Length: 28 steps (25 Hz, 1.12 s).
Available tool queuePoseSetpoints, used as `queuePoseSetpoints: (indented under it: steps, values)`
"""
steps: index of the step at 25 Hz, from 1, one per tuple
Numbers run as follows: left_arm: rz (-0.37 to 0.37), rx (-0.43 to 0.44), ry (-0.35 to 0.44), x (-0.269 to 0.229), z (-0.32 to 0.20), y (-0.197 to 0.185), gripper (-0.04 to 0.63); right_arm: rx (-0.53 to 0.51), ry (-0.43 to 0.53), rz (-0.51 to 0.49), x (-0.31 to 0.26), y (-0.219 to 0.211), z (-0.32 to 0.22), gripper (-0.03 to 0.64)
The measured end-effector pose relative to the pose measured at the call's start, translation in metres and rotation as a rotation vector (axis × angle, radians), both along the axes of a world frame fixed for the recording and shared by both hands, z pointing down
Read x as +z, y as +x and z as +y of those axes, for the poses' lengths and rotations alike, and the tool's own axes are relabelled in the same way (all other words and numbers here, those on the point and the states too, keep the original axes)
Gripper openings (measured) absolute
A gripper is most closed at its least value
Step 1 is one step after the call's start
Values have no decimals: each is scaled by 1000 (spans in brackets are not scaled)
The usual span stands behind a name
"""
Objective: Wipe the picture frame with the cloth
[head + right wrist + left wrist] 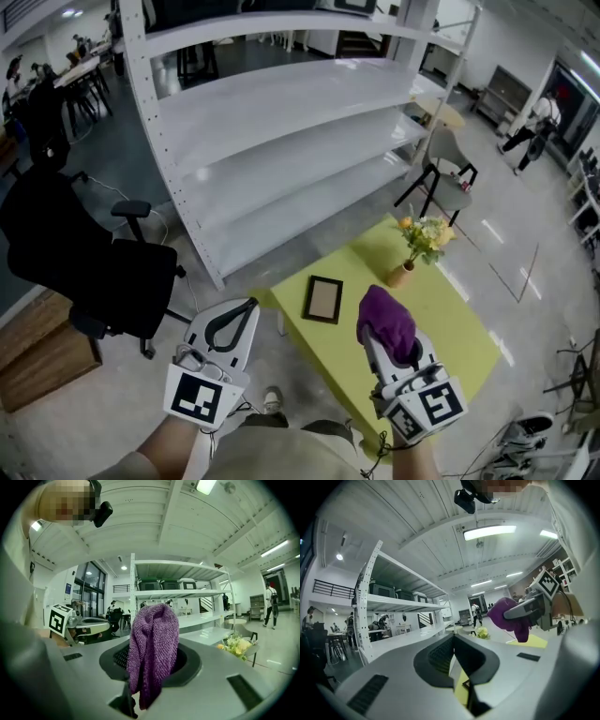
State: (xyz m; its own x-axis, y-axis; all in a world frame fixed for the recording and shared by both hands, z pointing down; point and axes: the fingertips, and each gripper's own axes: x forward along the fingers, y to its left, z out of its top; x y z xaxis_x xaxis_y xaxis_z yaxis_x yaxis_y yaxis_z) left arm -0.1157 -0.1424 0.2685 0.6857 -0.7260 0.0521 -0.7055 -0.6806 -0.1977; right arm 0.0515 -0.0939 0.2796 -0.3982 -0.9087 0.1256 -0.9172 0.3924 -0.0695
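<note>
Purple cloth (385, 322) clamped in right gripper (380, 349), left gripper (246, 306) closed, empty; picture frame (323, 299) lies unheld on green table (450, 328): risk, a wipe may push it toward the far flower vase (419, 246).

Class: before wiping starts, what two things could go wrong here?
The dark rectangular picture frame lies unheld on the lime-green table, the left claw off it: wiping may slide it. The small vase of yellow flowers stands nearby: the purple knitted cloth in the right claw might topple it.
</note>
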Motion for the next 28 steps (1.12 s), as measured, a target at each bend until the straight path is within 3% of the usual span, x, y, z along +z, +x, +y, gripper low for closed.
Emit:
queuePoseSetpoints:
  steps: [9, 18, 28]
  values:
    - [-1, -25, -12, 2, -32, 9, 8, -11, -24, 9, 7, 16, -39, 118]
    - [-35, -50, -43, 24, -54, 41, 8, -166, -124, 83, 39, 33, -74, 117]
    - [-92, -4, -123, 85, -96, 78, 8, -271, -257, 181, 103, 28, -144, 118]
